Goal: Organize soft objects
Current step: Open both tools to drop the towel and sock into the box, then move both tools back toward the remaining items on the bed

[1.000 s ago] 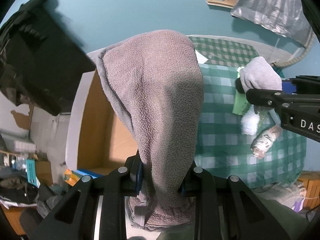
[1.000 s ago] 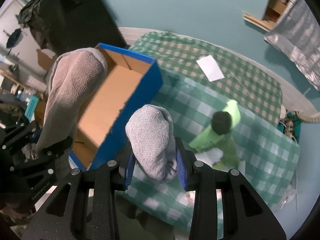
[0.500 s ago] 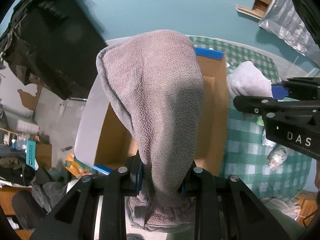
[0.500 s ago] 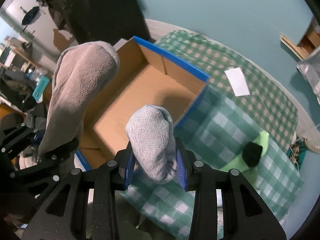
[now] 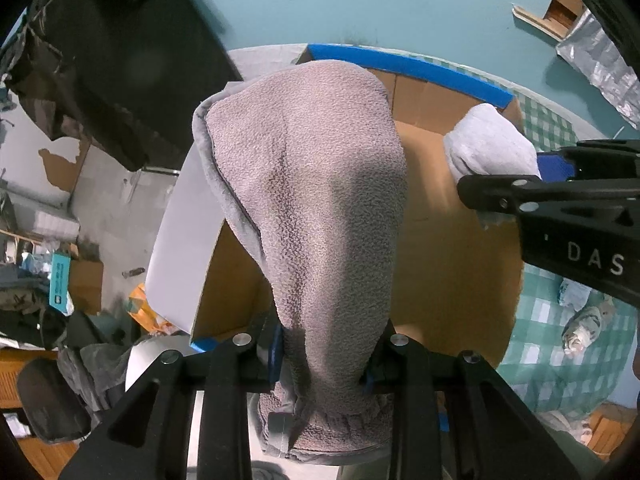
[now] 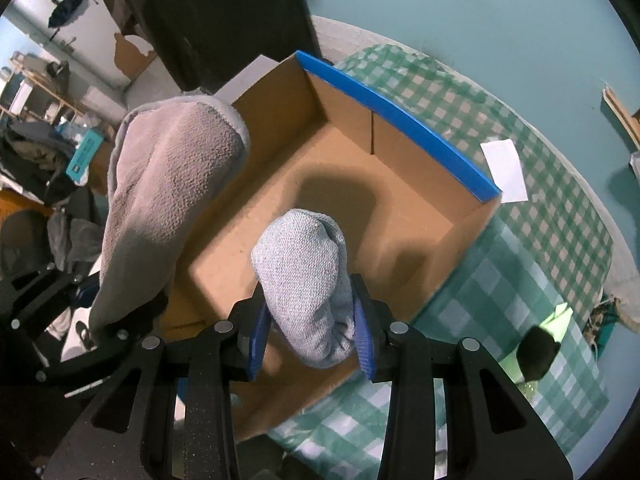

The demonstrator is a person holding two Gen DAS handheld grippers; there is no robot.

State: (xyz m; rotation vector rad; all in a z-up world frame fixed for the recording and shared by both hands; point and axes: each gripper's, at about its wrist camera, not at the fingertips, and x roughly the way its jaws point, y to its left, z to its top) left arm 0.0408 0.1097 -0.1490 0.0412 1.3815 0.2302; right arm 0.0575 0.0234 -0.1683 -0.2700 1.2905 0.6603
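Left gripper (image 5: 324, 350): jaws clamped on a fuzzy grey-brown fleece sock (image 5: 316, 200), pinched near its cuff. The sock stands up between the blue pads and flops forward; its cuff end bunches below the jaws. In the right wrist view the same sock (image 6: 168, 200) shows at left, held above the near-left side of the box.

Right gripper (image 6: 312, 344): jaws clamped on a light grey knit sock (image 6: 304, 280), which bulges up and forward between the blue pads. In the left wrist view this sock (image 5: 492, 144) shows at right, sticking out of the right gripper (image 5: 500, 196).

Open cardboard box with blue outer walls (image 6: 396, 128): sits on the green-and-white checked tablecloth (image 6: 540, 264). Brown inside floor is bare, with shadows of the socks on it. Both socks are held in the air over the box opening, neither touching its floor. The fleece sock is left of the knit one, the two apart.

Other items on the cloth, right wrist view: a white paper slip (image 6: 504, 170) just beyond the box's far-right corner; a neon-green soft item with a black end (image 6: 538, 352) well right of the box. Left wrist view: a small grey-and-white patterned bundle (image 5: 580, 330) on the cloth at right.
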